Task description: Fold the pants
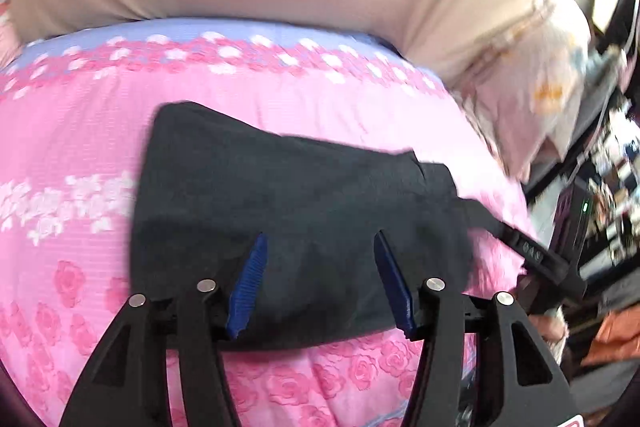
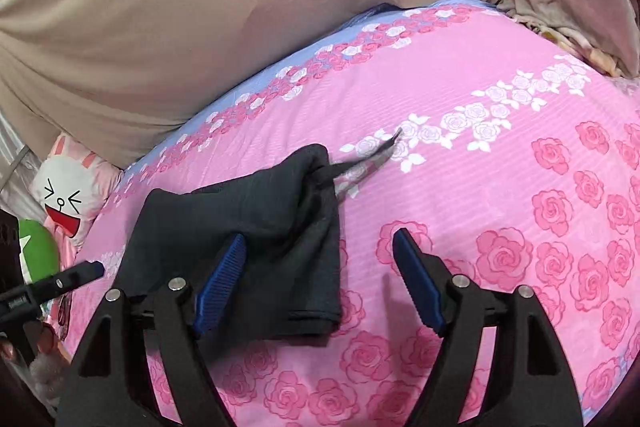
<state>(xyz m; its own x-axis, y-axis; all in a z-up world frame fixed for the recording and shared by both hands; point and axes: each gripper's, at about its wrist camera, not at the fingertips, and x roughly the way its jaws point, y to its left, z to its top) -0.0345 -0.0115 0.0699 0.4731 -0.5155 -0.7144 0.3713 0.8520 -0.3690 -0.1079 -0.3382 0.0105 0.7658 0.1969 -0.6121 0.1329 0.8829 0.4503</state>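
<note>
Both grippers (image 1: 320,247) (image 2: 320,247): black arms, ribbed blue pads, silver pivot screws, seemingly identical.

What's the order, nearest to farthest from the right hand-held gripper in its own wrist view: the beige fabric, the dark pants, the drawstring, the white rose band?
From the right hand-held gripper:
1. Dark pants, folded, partly between the open fingers, toward the left.
2. Drawstring, trailing from the pants' far end.
3. White rose band on the pink bedspread, beyond, to the right.
4. Beige fabric, at the back.

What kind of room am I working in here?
Most likely a bedroom: the dark pants lie on a bed with a pink rose-print sheet, a beige pillow behind, and a cartoon rabbit cushion alongside.
</note>
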